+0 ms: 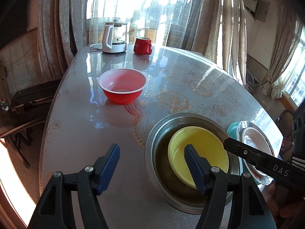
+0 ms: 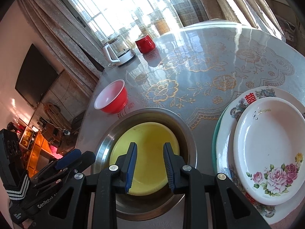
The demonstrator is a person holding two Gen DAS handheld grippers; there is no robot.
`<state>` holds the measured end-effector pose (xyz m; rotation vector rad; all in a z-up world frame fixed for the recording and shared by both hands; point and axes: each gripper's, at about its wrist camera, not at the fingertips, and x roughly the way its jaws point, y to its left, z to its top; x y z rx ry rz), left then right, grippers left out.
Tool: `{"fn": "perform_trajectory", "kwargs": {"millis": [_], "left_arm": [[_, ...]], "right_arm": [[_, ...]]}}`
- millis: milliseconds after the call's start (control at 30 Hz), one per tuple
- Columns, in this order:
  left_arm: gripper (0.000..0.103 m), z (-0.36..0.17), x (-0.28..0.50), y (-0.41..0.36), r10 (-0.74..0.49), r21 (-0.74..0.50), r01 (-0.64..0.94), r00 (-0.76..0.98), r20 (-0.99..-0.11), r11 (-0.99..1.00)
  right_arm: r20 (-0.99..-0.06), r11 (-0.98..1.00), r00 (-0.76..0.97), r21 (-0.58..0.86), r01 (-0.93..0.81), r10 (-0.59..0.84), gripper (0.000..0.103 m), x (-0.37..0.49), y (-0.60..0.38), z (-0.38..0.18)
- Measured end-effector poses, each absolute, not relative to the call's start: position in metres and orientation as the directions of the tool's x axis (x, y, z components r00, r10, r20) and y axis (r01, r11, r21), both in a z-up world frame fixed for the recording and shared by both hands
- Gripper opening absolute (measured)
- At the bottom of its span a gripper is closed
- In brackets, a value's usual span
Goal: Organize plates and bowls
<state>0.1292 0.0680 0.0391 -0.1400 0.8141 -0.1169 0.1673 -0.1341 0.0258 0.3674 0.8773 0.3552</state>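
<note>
A yellow bowl (image 1: 200, 148) (image 2: 146, 152) sits inside a steel bowl (image 1: 152, 148) (image 2: 106, 139) near the table's front edge. A red bowl (image 1: 122, 89) (image 2: 112, 97) stands alone further back left. A stack of plates lies right of the steel bowl: a white rose plate (image 2: 266, 148) on a patterned plate (image 2: 253, 95) on a teal one (image 1: 233, 129). My left gripper (image 1: 152, 157) is open, its right finger over the yellow bowl. My right gripper (image 2: 150, 157) is open and empty above the yellow bowl.
A white kettle (image 1: 114, 38) (image 2: 120, 51) and a red mug (image 1: 143, 45) (image 2: 145, 43) stand at the table's far edge by the window. The round table (image 1: 190, 80) has a glossy flowered cover. A dark bench (image 1: 28, 99) stands left of the table.
</note>
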Motion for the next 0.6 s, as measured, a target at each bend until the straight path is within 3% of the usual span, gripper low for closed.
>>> {"fn": "perform_trajectory", "kwargs": {"millis": [233,600], "left_arm": [[0.082,0.036,0.160,0.099,-0.058,-0.167,-0.090,0.696,-0.716,0.982],[0.086,0.025,0.204,0.138,0.010,-0.245,-0.268,0.694,-0.720,0.932]], "right_arm": [[-0.679,0.892,0.597,0.422,-0.159,0.427,0.030,0.175,-0.129,0.032],[-0.692,0.914,0.609,0.377,-0.154,0.388,0.032,0.197,-0.118,0.042]]}}
